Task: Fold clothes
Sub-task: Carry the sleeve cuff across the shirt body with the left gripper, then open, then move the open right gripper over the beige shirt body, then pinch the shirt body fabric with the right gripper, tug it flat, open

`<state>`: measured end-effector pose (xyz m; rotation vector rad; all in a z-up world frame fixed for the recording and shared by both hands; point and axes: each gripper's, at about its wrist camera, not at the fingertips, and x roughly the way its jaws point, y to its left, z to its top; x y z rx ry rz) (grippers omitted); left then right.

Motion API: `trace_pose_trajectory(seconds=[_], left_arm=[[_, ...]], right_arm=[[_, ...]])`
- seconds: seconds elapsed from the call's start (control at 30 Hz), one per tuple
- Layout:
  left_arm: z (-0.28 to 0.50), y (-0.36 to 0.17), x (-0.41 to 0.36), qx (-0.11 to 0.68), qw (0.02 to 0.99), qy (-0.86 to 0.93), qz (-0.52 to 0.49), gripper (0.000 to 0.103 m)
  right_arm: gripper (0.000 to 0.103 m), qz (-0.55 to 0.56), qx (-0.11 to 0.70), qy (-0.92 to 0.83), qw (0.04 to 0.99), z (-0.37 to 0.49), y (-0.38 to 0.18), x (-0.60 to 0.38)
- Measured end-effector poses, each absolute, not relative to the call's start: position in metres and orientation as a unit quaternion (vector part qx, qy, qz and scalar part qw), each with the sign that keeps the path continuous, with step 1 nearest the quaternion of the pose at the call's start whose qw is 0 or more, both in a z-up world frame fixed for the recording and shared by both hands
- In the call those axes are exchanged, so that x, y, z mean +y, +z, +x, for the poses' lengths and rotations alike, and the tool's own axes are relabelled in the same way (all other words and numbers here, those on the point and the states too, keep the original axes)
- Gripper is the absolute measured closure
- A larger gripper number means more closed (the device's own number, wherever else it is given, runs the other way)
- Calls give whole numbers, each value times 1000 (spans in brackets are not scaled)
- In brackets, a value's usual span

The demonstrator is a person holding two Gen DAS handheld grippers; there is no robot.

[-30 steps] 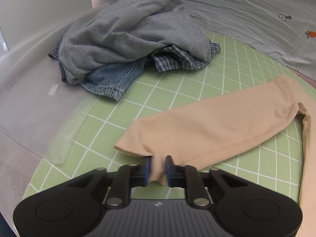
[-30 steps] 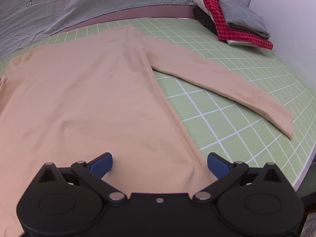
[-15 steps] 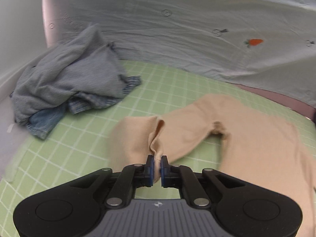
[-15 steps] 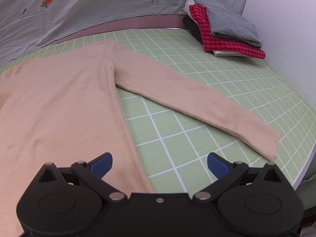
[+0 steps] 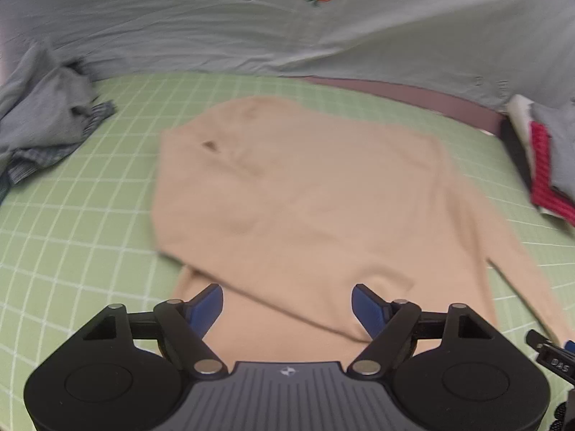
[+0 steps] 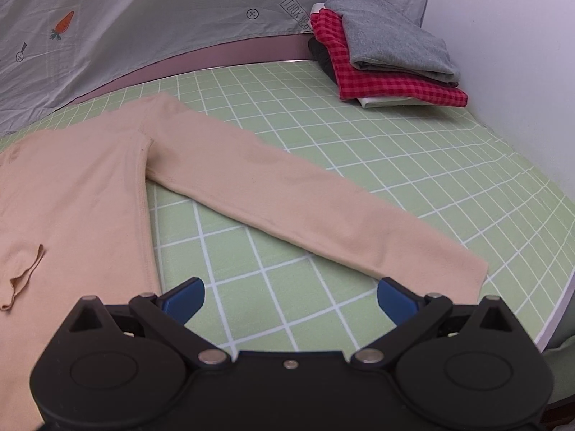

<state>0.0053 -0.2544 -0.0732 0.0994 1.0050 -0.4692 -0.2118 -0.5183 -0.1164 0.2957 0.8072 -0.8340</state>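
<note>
A beige long-sleeved top [image 5: 305, 194] lies flat on the green grid mat [image 5: 72, 215]. Its left sleeve is folded across the body, with the cuff [image 6: 21, 280] lying on the fabric in the right wrist view. Its right sleeve [image 6: 305, 208] stretches out over the mat towards the table edge. My left gripper [image 5: 287, 305] is open and empty above the folded sleeve near the hem. My right gripper [image 6: 289, 296] is open and empty over the mat, just before the right sleeve's cuff [image 6: 463, 269].
A heap of unfolded grey, plaid and denim clothes [image 5: 39, 118] lies at the mat's left. A stack of folded clothes [image 6: 388, 54], grey on red check, sits at the back right. A grey carrot-print sheet [image 5: 287, 18] hangs behind. The table edge [image 6: 560, 298] runs at the right.
My left gripper carried the left sleeve across the body, opened and let it go. My right gripper moved to the right, from over the body to near the right sleeve's cuff.
</note>
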Motion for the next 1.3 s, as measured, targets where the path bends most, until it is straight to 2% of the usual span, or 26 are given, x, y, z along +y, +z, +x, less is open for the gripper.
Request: trace_pose_trajectory(seconds=[0.17,0.47,0.53,0.63,0.8,0.83,0.87,0.9,0.93,1.0,1.3], left_arm=[[28,-88,-208,519,843,-136,42,22],[49,-94,-137,525,842,-107,58,15],[52,-95,-127,524,843,-108,62,15],[55,-96,-120,523,842,-112,65,15],[58,-100,-115,527,839,-117,69,15],[58,-100,-116,527,839,-117,69,15],[58,-100,-117,526,839,-117,68,15],[56,-99,-121,526,840,-117,67,15],[55,-99,-126,526,840,-117,66,15],[51,-97,-135,525,841,-116,64,15],[24,-91,-191,512,850,-107,65,15]], right_arm=[[0,116,376,-373,840,-187,-114,-492],[0,126,385,-295,866,-106,-113,-419],[4,130,392,-277,868,-90,-113,-400],[13,125,395,-249,876,-74,-112,-375],[45,123,409,-226,875,-61,-117,-357],[45,123,409,-222,876,-61,-116,-357],[50,115,411,-214,879,-60,-116,-356],[64,104,413,-201,882,-60,-114,-355],[72,91,416,-188,885,-58,-113,-354],[99,65,418,-169,890,-57,-107,-352],[99,5,385,-167,907,-71,-84,-410]])
